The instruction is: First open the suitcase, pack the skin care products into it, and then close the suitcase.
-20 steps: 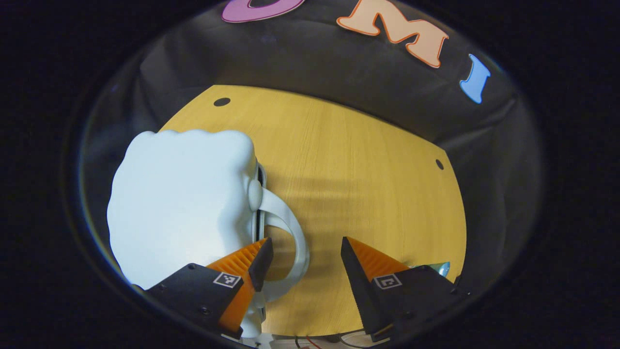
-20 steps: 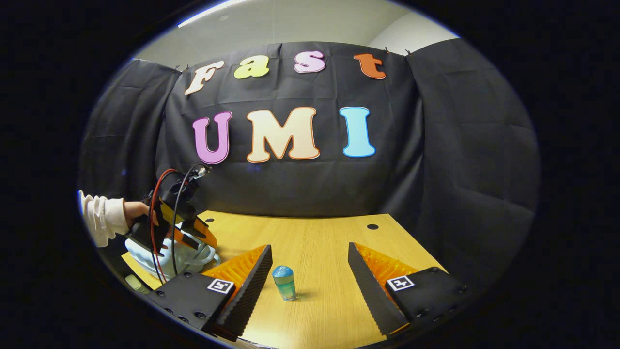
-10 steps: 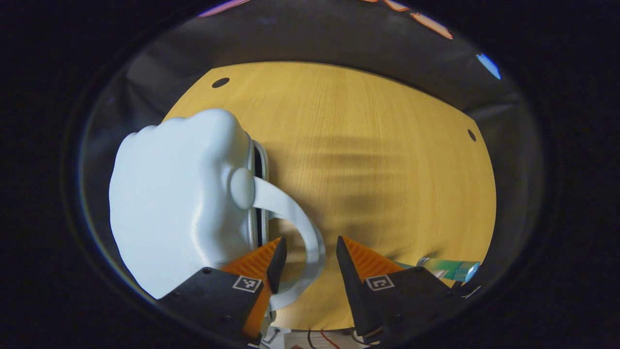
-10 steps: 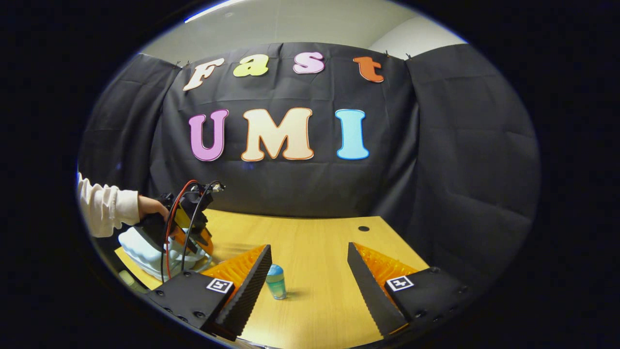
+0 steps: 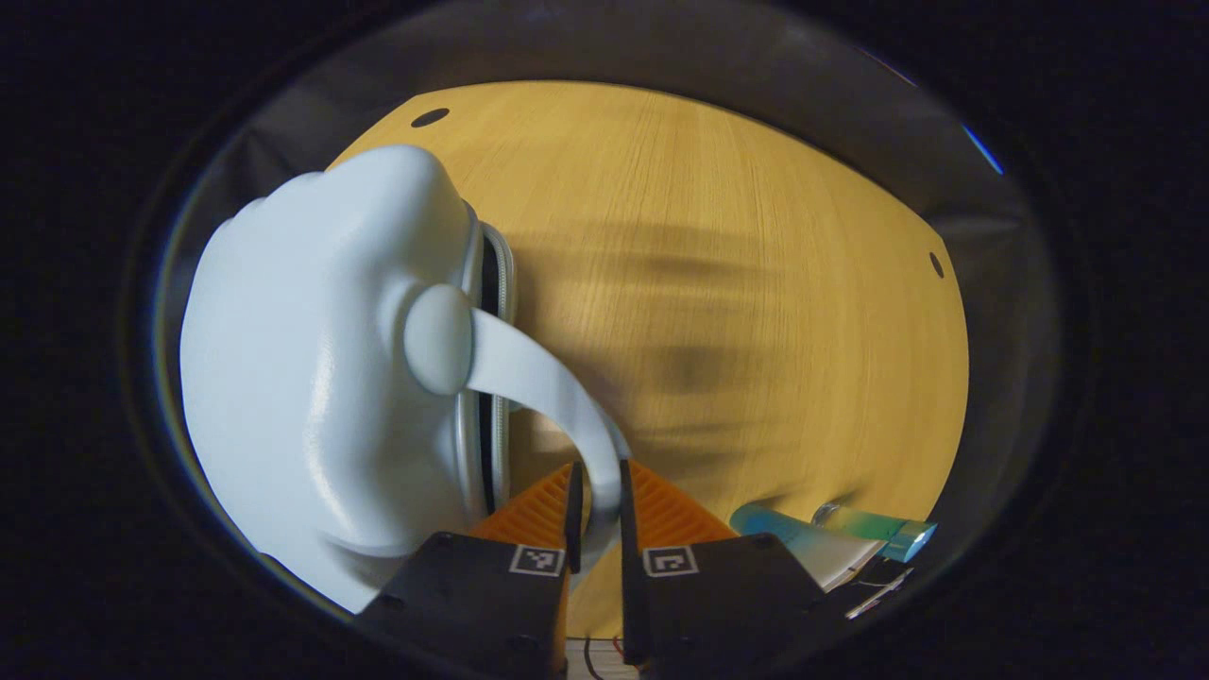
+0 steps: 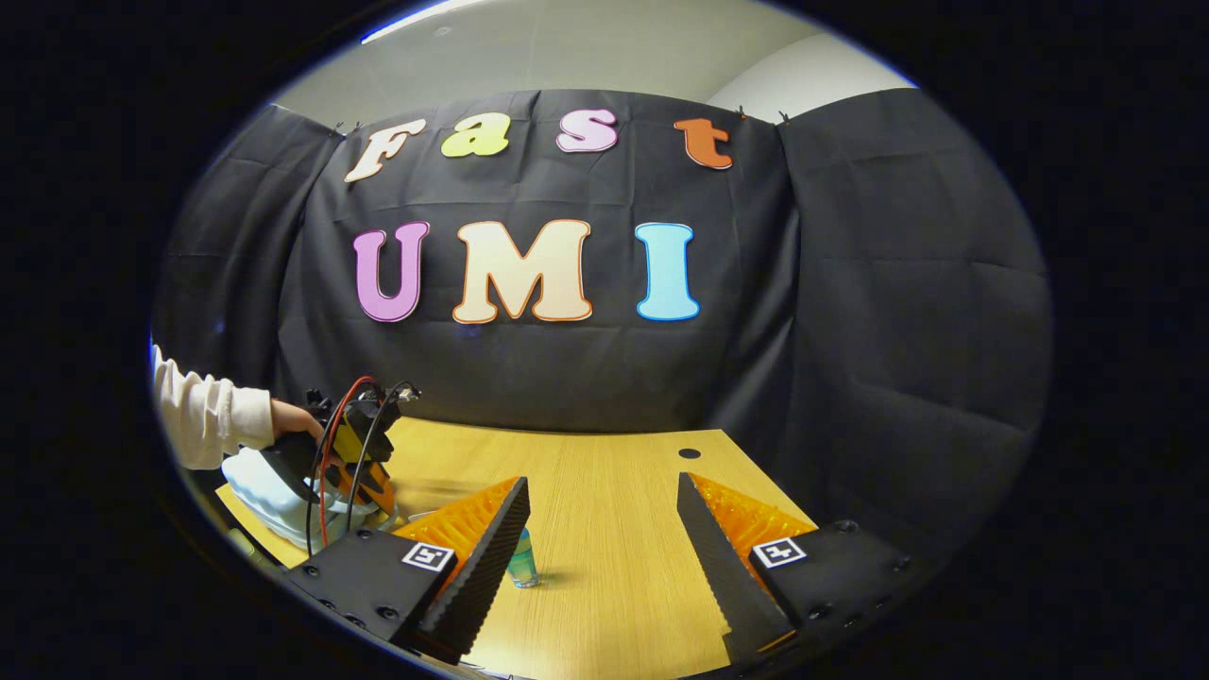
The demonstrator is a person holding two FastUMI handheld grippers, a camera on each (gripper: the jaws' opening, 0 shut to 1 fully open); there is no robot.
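On a yellow wooden table point(image 6: 614, 491) in a black-draped booth, the left gripper point(image 5: 596, 491) pinches the looped handle point(image 5: 543, 387) of a pale-blue suitcase point(image 5: 312, 378), still shut at the table's left. The right gripper point(image 6: 600, 529) hovers wide apart, empty, near a small blue-green bottle point(image 6: 521, 562). Lifting the lid likely calls for a steady, arcing pull without dragging the case.

worktop point(image 6: 614, 529): yellow wood grain, small dark holes near far corners, soft shadows across it | wall: black cloth point(image 6: 850, 312), creased, clipped along its top edge | above cloth: pale ceiling point(image 6: 567, 57), bright light strip at upper left
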